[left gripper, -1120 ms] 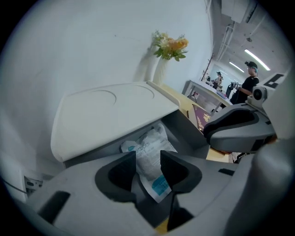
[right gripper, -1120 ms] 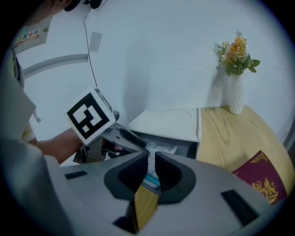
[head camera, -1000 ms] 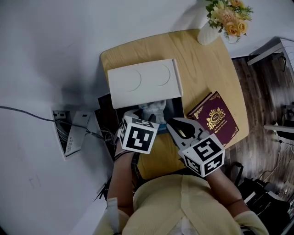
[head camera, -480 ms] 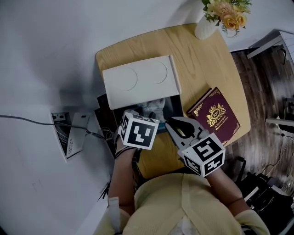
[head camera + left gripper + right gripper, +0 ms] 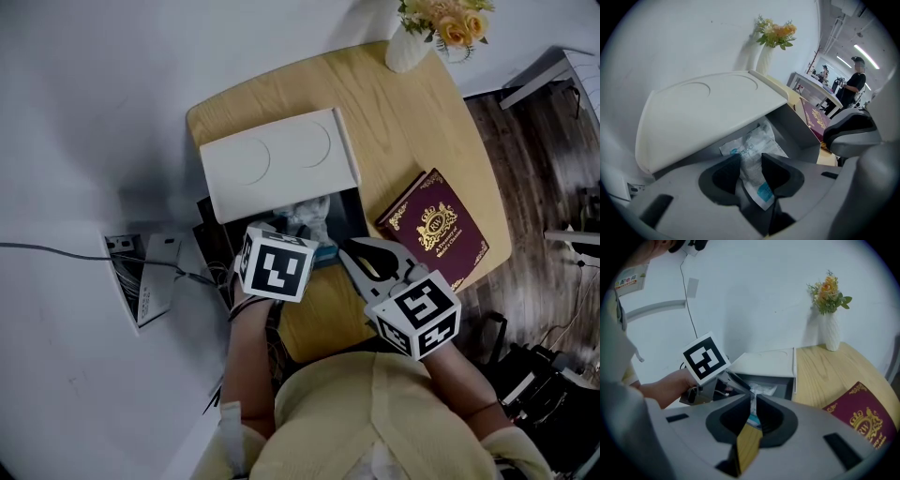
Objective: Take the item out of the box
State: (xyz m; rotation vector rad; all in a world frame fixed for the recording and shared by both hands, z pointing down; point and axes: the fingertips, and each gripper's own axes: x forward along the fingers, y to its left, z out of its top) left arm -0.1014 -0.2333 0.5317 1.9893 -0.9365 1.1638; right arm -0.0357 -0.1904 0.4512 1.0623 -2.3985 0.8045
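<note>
A pale wooden counter (image 5: 403,122) with rounded corners carries a white box (image 5: 799,138) whose lid (image 5: 277,173) stands hinged open, two shallow round dents showing on it. The box sits at the counter's left edge, its inside dark. In it lies the task's item, a crinkled white packet (image 5: 754,140) with blue print. The left claw (image 5: 751,158) points steeply down into the open box. Its jaws have just been closing, and the packet stands between them. The pads appear to press on both its sides, and its blue-marked corner hangs on the near side of the jaws. The packet is not clear of the box: its upper part lies under the lid's edge. The right claw (image 5: 753,398) hovers over the counter's near edge just beside the box. It points at the opening with its jaws drawn almost together, and only a slit shows between them. Nothing is gripped in it; through the slit bare wood and a bit of the packet show farther off. From that side the person's left hand (image 5: 670,385) is seen around the left claw's handle, below its marker cube (image 5: 706,358). To the right of the box, apart from it, a maroon book (image 5: 433,230) with gold ornament lies flat. At the counter's far corner stands a white vase (image 5: 408,52) of yellow and orange flowers.
</note>
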